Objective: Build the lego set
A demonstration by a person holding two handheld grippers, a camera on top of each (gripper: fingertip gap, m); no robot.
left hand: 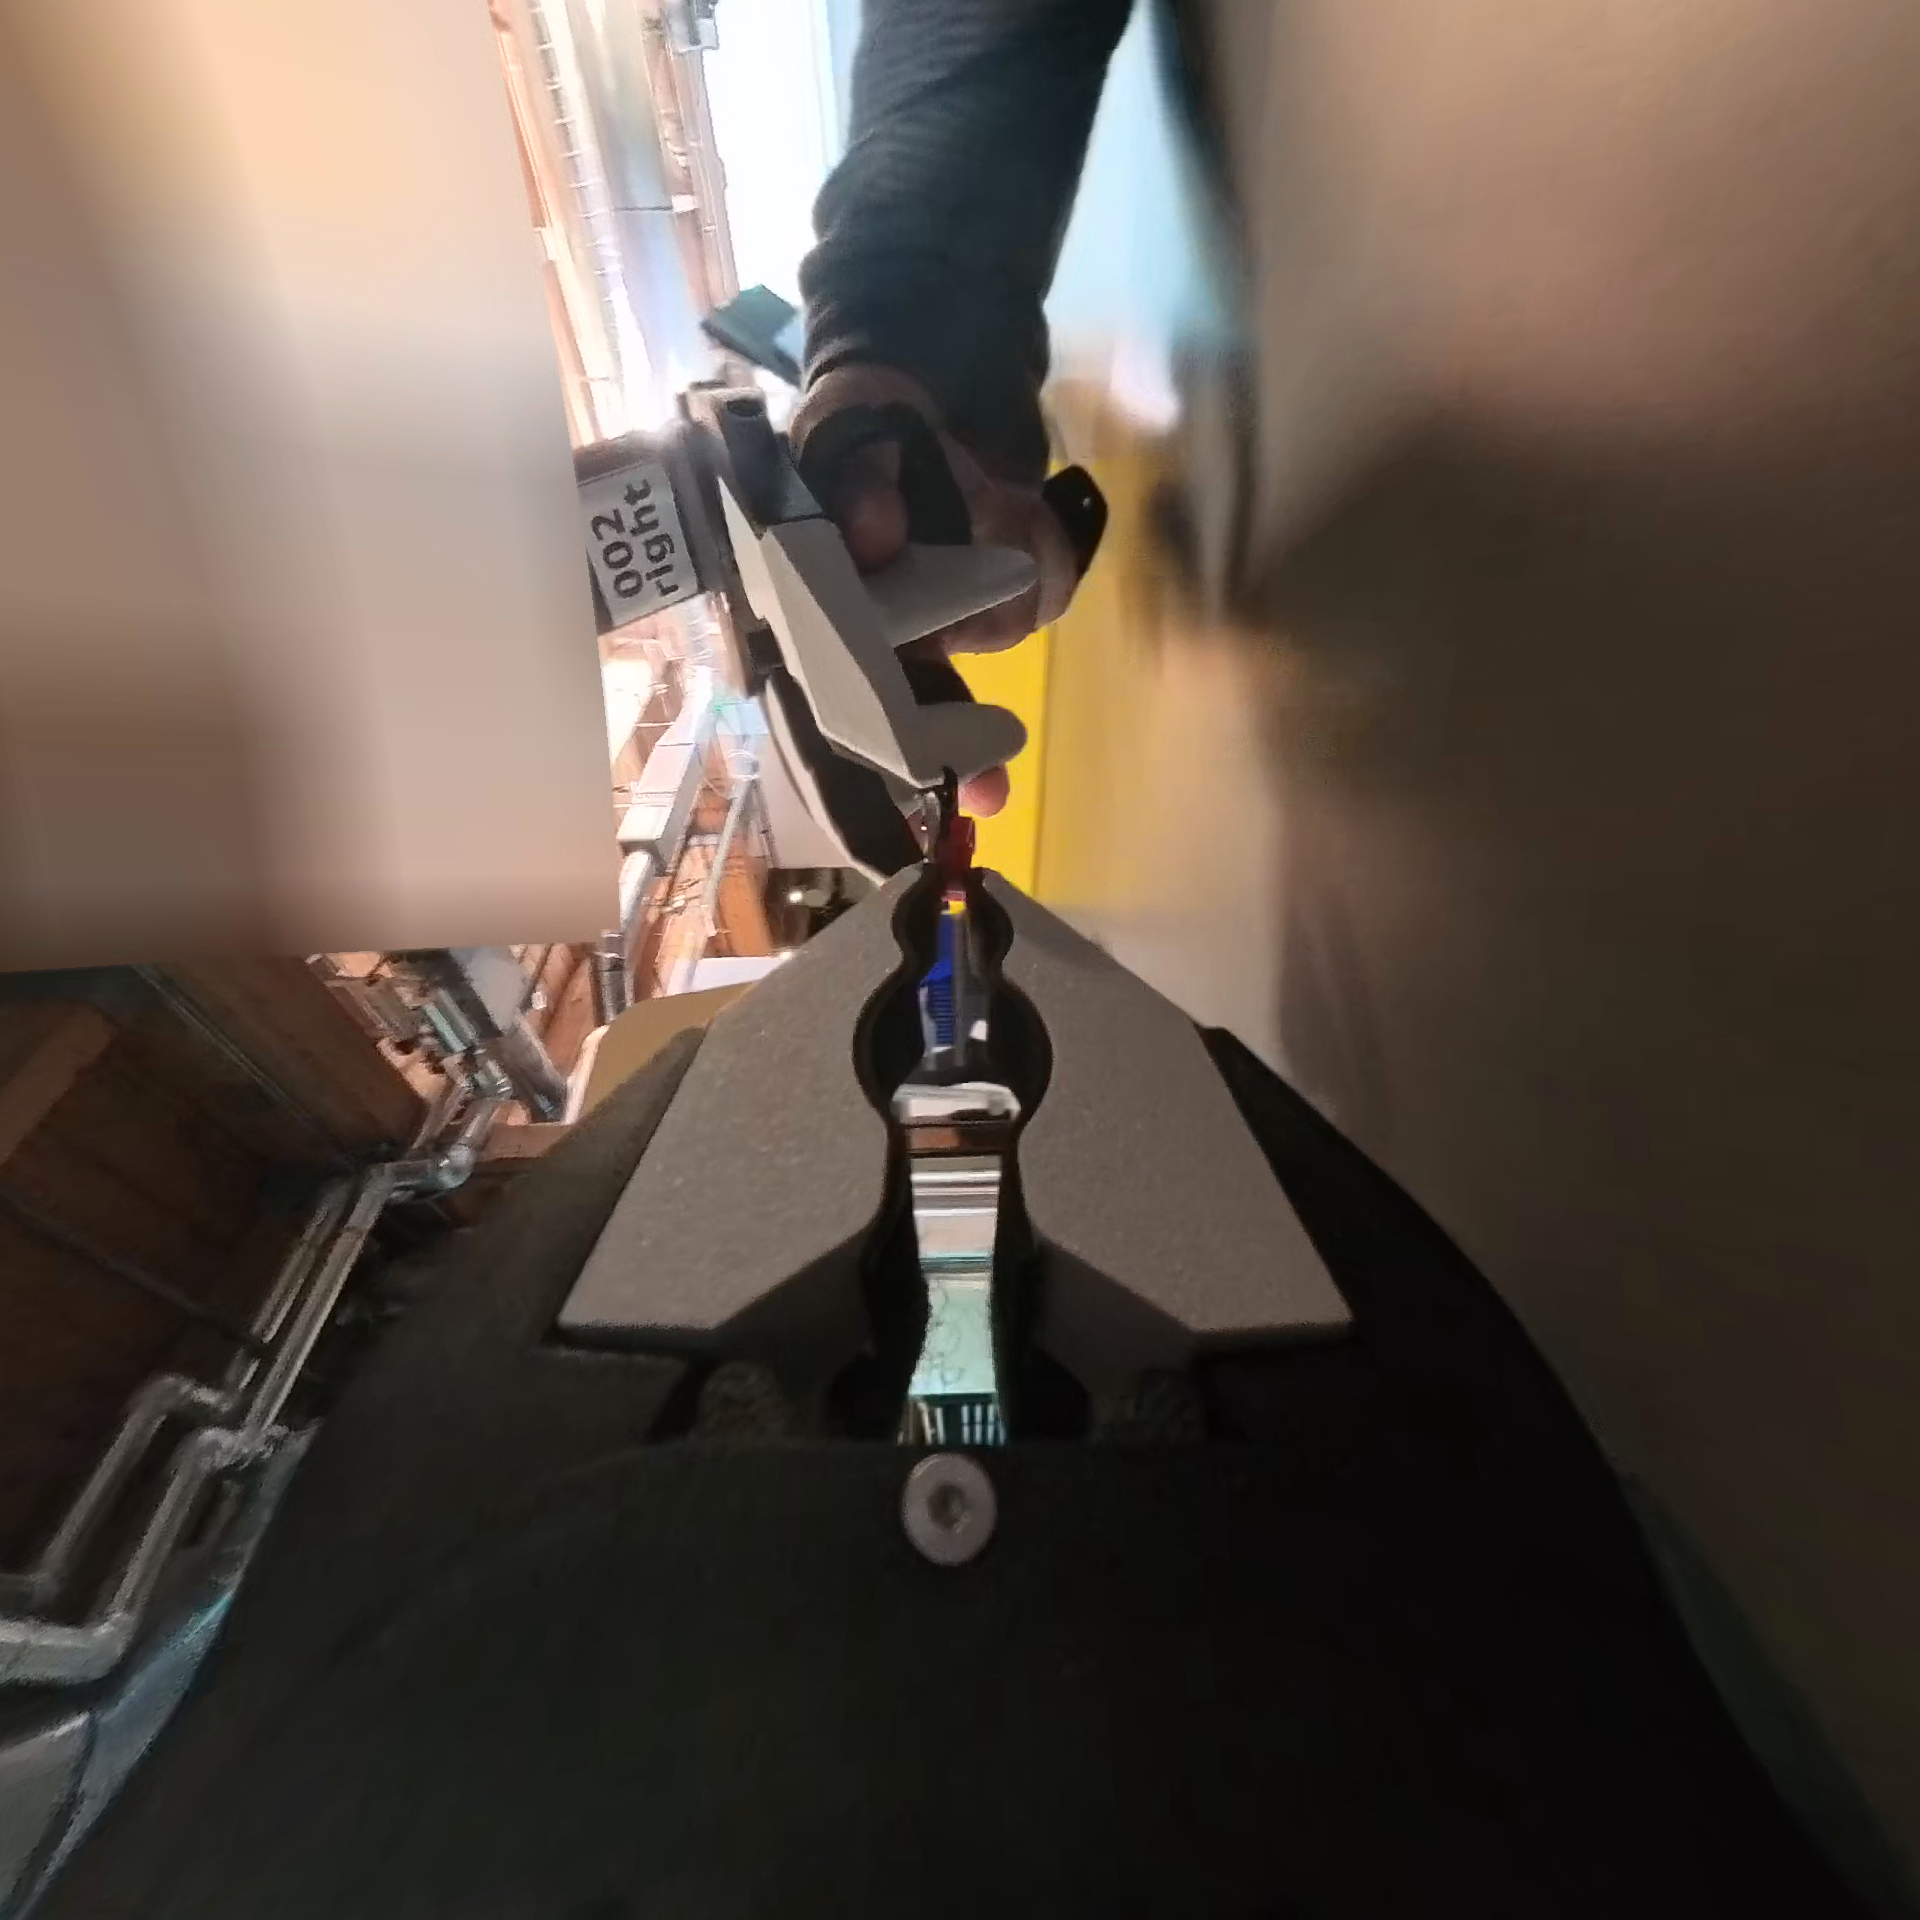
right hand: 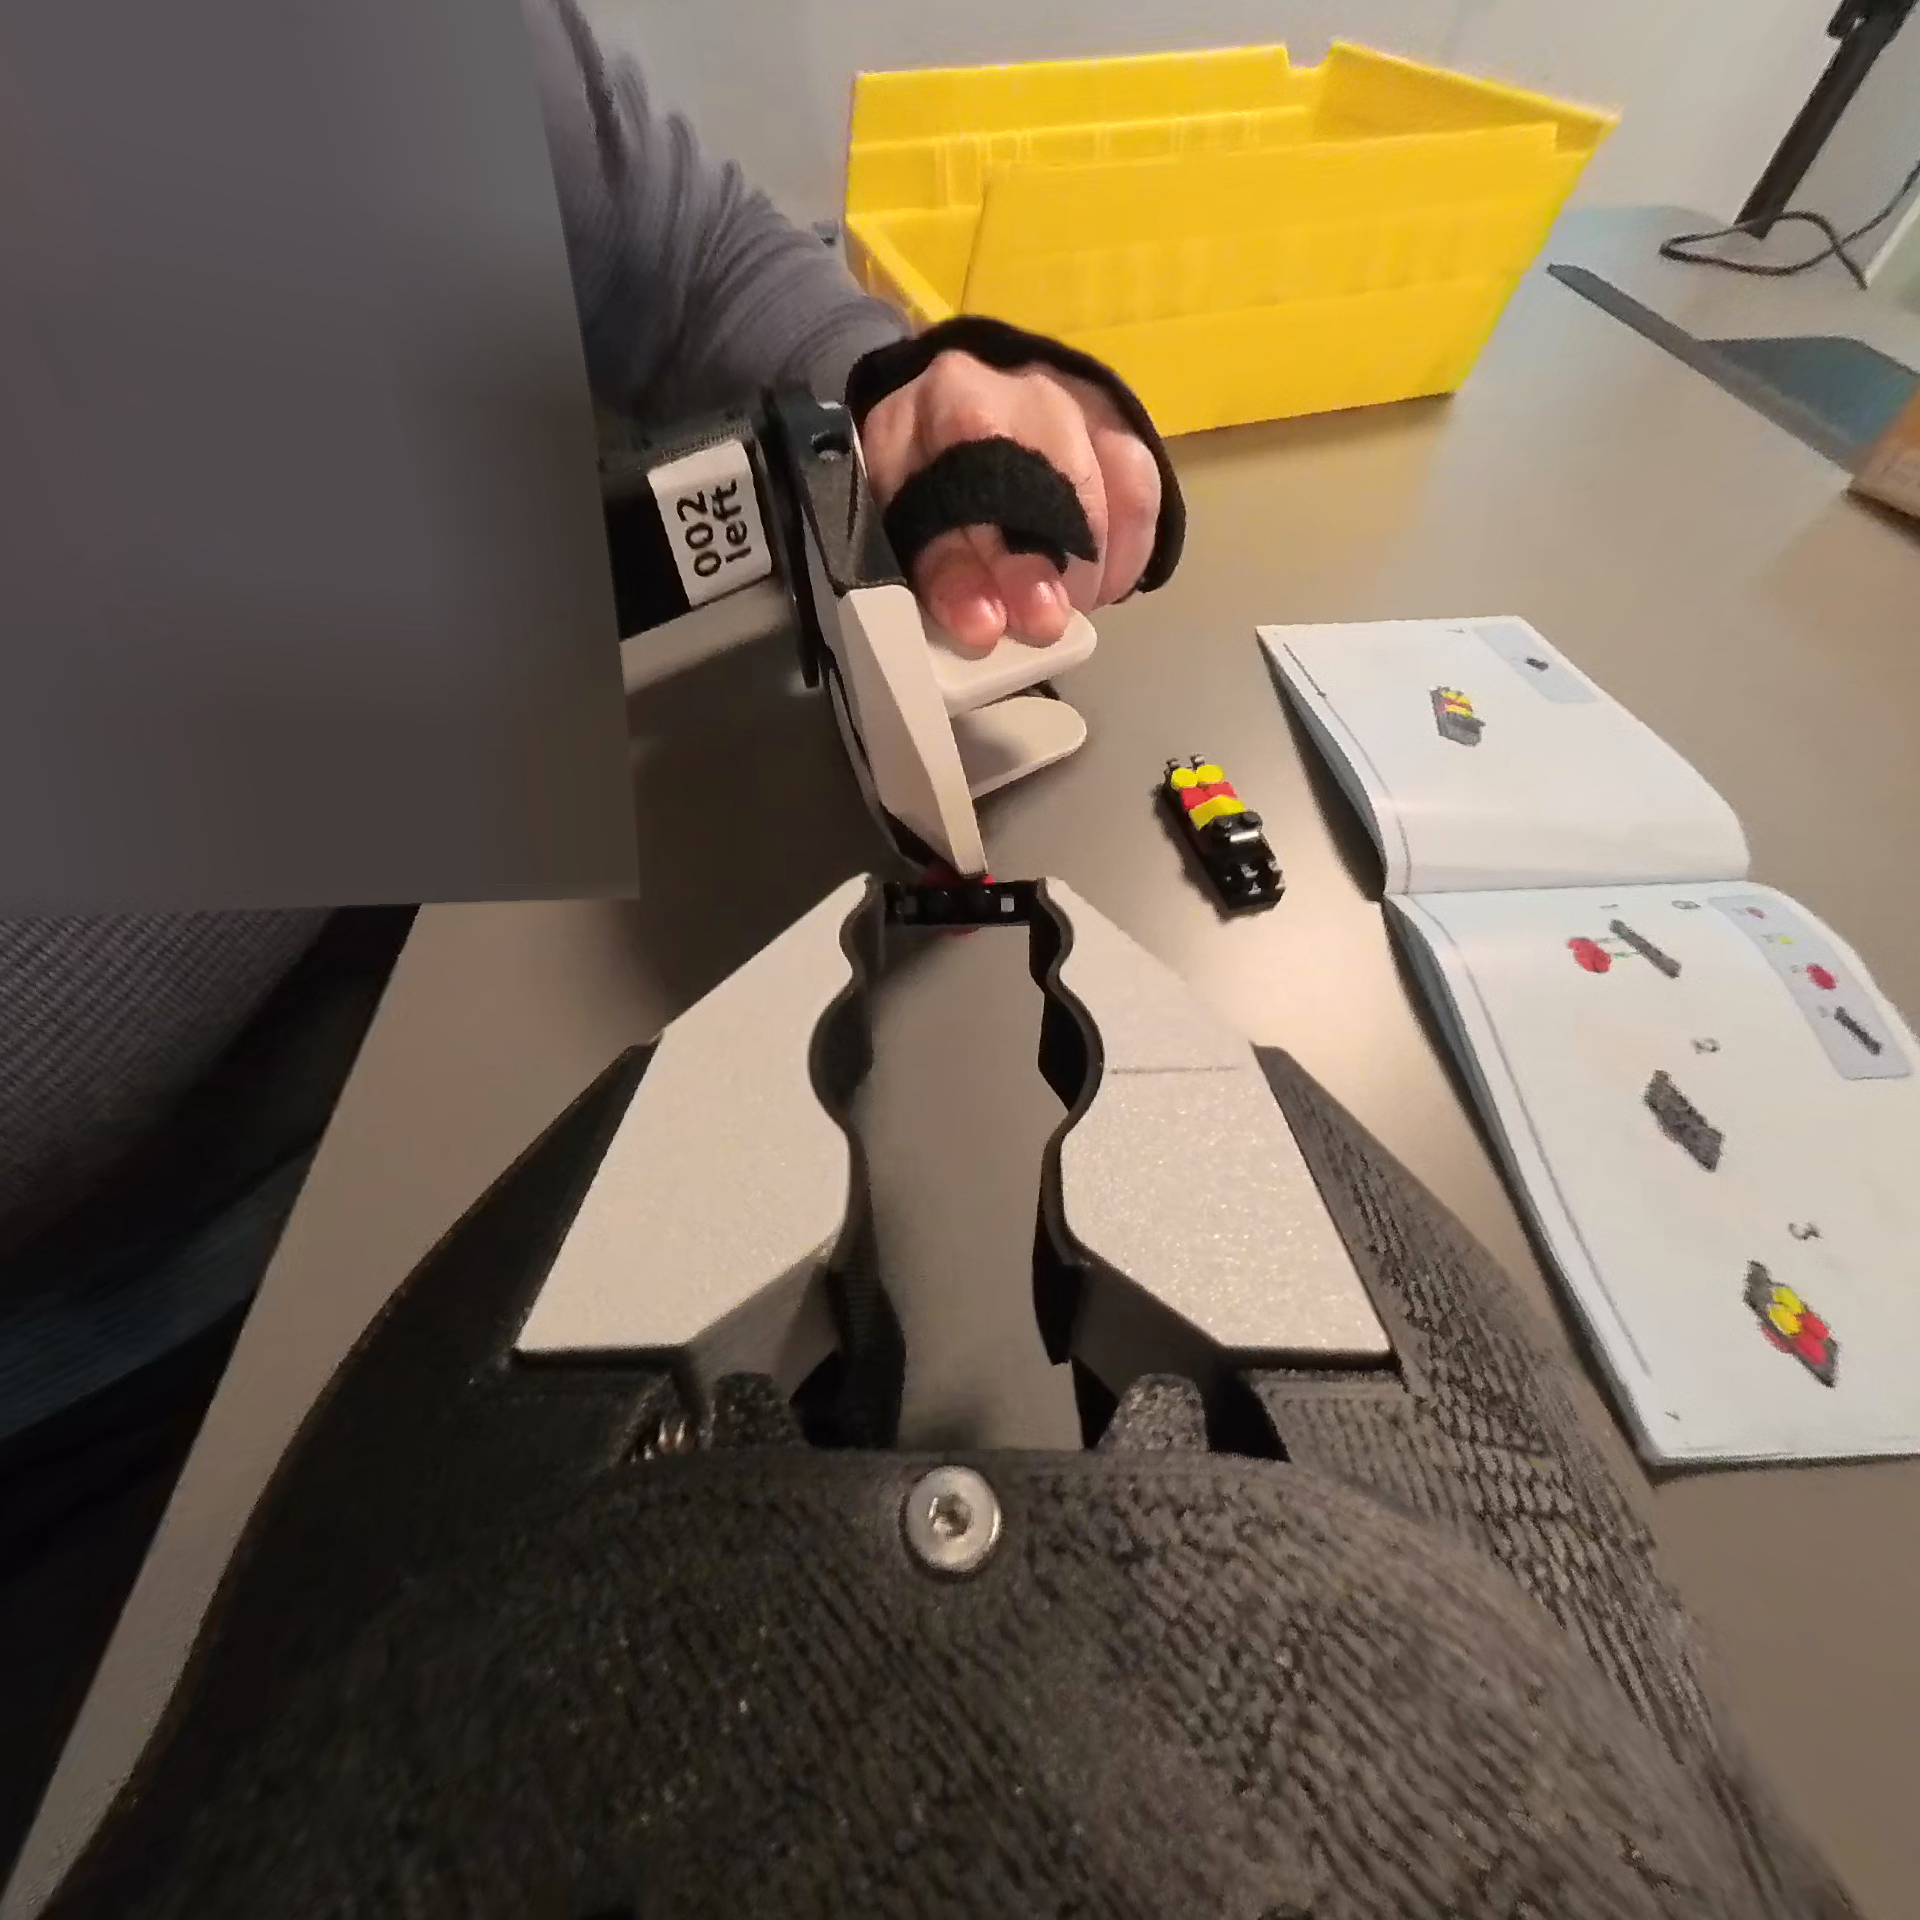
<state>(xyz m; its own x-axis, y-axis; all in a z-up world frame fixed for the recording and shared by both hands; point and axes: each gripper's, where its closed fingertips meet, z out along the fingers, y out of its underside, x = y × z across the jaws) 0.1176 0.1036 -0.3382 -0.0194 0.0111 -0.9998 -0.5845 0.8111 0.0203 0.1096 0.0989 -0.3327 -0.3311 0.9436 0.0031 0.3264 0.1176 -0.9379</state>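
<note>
My right gripper (right hand: 958, 900) is shut on a long black plate (right hand: 997, 902) and holds it by its two ends above the table. My left gripper (left hand: 951, 885) is shut on a small red piece (left hand: 958, 850). In the right wrist view the left gripper (right hand: 951, 862) comes down from the upper left, and the red piece (right hand: 938, 875) touches the black plate. The right gripper (left hand: 940, 795) also shows in the left wrist view, tip to tip with the left one. A partly built black, red and yellow assembly (right hand: 1221, 836) lies on the table.
An open instruction booklet (right hand: 1621, 997) lies on the grey table (right hand: 1351, 540) to the right. A yellow bin (right hand: 1195, 239) stands at the back. A dark stand and its cable (right hand: 1808, 166) are at the far right. A person's sleeves and hands hold both grippers.
</note>
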